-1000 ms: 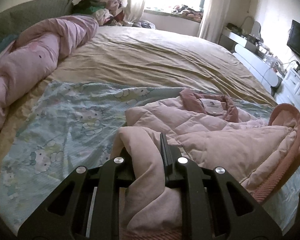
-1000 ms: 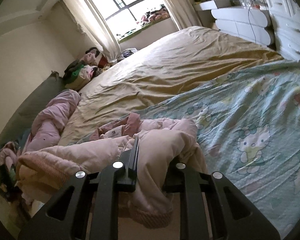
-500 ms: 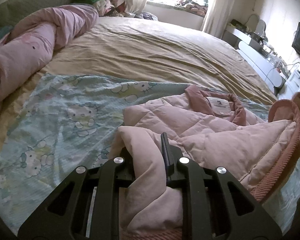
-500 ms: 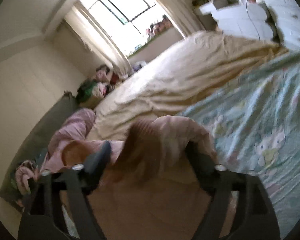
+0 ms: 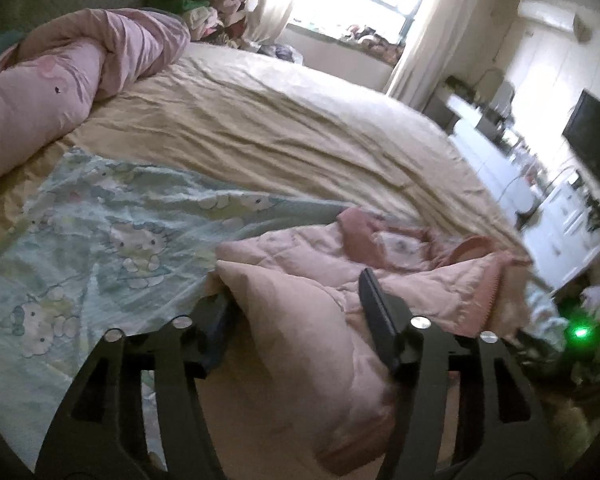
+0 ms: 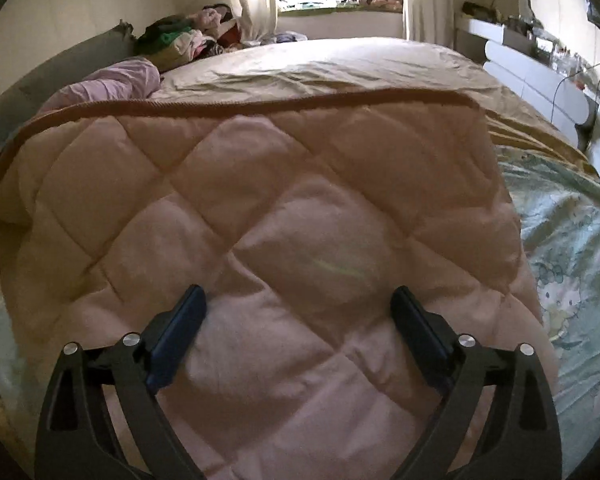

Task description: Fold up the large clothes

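Beige sheets cover the bed (image 5: 300, 128); the pink quilted jacket (image 6: 280, 220) lies at its six-o'clock edge. Both grippers' fingers have just been opening: right gripper (image 6: 296, 320) apart above it, left gripper (image 5: 300, 300) loosely straddling a fold. Freed padding could spring open or slide off.

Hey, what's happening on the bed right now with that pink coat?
A person with a gripper in each hand is folding a pink quilted jacket on the bed. Both grippers have just been opening. The left gripper has loosened, with a fold of the jacket between its fingers. The right gripper stands wide open over the jacket's quilted panel, gripping nothing.
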`<state>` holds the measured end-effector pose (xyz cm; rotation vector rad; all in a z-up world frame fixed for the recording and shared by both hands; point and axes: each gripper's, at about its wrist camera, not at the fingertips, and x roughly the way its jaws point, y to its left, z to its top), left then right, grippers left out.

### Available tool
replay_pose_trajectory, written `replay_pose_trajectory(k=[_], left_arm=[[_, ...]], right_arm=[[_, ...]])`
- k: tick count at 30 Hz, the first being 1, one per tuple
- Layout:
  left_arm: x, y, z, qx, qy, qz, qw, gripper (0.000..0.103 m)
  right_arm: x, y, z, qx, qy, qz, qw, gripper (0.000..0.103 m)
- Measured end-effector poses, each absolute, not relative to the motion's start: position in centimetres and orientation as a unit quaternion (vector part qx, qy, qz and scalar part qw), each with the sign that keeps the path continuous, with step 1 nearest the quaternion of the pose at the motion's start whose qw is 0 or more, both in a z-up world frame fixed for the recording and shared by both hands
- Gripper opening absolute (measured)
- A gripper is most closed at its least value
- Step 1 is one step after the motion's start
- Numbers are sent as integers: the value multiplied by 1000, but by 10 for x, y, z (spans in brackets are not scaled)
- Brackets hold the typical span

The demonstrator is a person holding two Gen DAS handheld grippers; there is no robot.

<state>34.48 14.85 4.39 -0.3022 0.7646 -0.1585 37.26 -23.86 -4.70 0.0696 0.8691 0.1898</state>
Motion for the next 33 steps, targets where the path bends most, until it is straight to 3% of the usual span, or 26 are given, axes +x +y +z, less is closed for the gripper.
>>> replay_pose_trajectory(k=[5,8,10,11,16,26,28,29,31,32,33], left_arm=[[334,152,58,-186,344,-110,914,71],[325,154,62,-179,332,-113,919,72],[311,160,69,-158,291,-83,940,91],[304,164,73,-148,267,-69,950,94],[303,171,51,-92,299,-19,950,94],[306,181,-50,-107,396,-31,911,94],[308,177,-58,-113,400,-46,908,94],[307,176,-61,-112,401,-49,908,94],[306,170,-61,-112,392,-57,911,88],[304,165,-59,-102,383,-61,916,64],[305,161,-58,-93,381,-66,917,40]], right_arm=[[369,-255,-39,57,405,96,908,93],[359,-283,-23,76,376,72,921,93],[358,-305,-20,82,373,44,923,93],[361,-316,-21,84,377,29,922,93],[366,-343,-36,89,407,-2,909,93],[368,-336,-56,93,417,15,904,92],[365,-335,-56,89,410,15,907,81],[363,-334,-58,87,407,17,909,68],[359,-331,-58,82,399,28,913,49],[358,-329,-55,75,393,31,916,35],[355,-326,-53,66,387,35,919,30]])
